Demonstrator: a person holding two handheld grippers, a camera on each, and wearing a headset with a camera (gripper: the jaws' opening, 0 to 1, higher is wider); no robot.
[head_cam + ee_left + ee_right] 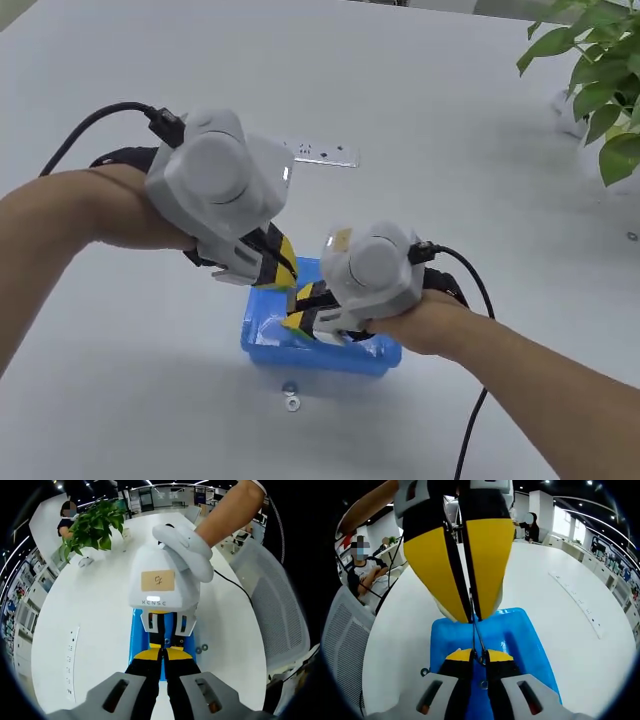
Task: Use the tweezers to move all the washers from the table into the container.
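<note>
Tweezers [476,640] clamped by left hand-held gripper [470,619], right hand-held gripper [479,656], washers [292,403] in head view

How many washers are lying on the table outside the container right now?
2. One washer and a second lie close together on the table, just outside the blue container. Others may be hidden from view.
</note>
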